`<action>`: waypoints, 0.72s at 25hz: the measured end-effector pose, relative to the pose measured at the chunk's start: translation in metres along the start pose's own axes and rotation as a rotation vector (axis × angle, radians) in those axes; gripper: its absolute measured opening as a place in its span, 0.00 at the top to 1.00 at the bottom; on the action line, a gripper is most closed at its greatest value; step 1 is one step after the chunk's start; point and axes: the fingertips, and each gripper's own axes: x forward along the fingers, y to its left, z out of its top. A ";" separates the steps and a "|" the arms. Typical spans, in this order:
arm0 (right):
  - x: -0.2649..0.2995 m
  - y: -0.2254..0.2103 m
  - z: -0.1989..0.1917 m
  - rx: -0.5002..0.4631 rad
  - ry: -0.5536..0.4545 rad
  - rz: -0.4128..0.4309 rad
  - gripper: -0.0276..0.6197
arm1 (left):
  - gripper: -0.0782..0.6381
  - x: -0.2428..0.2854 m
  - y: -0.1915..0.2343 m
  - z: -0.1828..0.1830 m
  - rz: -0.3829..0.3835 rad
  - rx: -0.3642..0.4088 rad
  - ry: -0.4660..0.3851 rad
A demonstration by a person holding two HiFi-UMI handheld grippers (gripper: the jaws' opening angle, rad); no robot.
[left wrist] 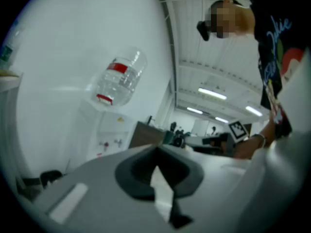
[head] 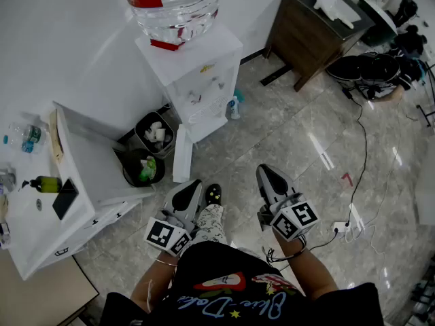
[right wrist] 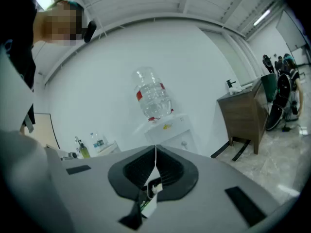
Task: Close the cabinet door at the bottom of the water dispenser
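The white water dispenser (head: 200, 80) stands against the wall with a clear bottle (head: 173, 5) on top. Its bottom cabinet door (head: 181, 153) stands open, seen edge-on and swung out over the floor toward me. Both grippers are held low in front of the person, well short of the door. My left gripper (head: 192, 185) is shut and empty, and so is my right gripper (head: 267, 173). In the left gripper view the jaws (left wrist: 156, 152) meet, with the dispenser (left wrist: 109, 135) far off. The right gripper view shows closed jaws (right wrist: 155, 149) pointing at the dispenser (right wrist: 167, 130).
Two black waste bins (head: 153, 133) (head: 144, 168) sit left of the dispenser, beside a white cabinet (head: 81, 175) carrying a green bottle (head: 44, 183). A brown wooden cabinet (head: 312, 26) and black bags (head: 374, 70) stand at the right. A power strip (head: 340, 226) and cable lie on the marble floor.
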 end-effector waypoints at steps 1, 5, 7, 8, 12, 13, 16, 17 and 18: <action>0.024 -0.012 0.007 -0.027 -0.002 0.005 0.93 | 0.89 0.022 0.013 -0.003 -0.004 -0.005 0.006; 0.111 -0.057 0.012 -0.087 -0.012 0.010 0.93 | 0.89 0.095 0.071 -0.027 0.012 -0.015 0.036; 0.141 -0.077 -0.009 -0.079 0.014 0.002 0.93 | 0.89 0.117 0.103 -0.055 0.047 0.012 0.083; 0.152 -0.086 -0.022 -0.071 0.031 0.003 0.93 | 0.89 0.124 0.120 -0.071 0.078 0.025 0.109; 0.182 -0.122 -0.070 -0.033 0.091 0.030 0.93 | 0.89 0.144 0.191 -0.135 0.230 0.017 0.178; 0.188 -0.129 -0.081 -0.010 0.094 0.033 0.93 | 0.89 0.145 0.207 -0.154 0.250 0.027 0.211; 0.203 -0.143 -0.114 0.053 0.108 0.045 0.93 | 0.89 0.141 0.253 -0.215 0.304 0.053 0.327; 0.209 -0.146 -0.124 0.064 0.117 0.051 0.93 | 0.89 0.137 0.269 -0.232 0.332 0.059 0.360; 0.214 -0.146 -0.133 0.071 0.126 0.061 0.93 | 0.89 0.131 0.286 -0.247 0.362 0.074 0.391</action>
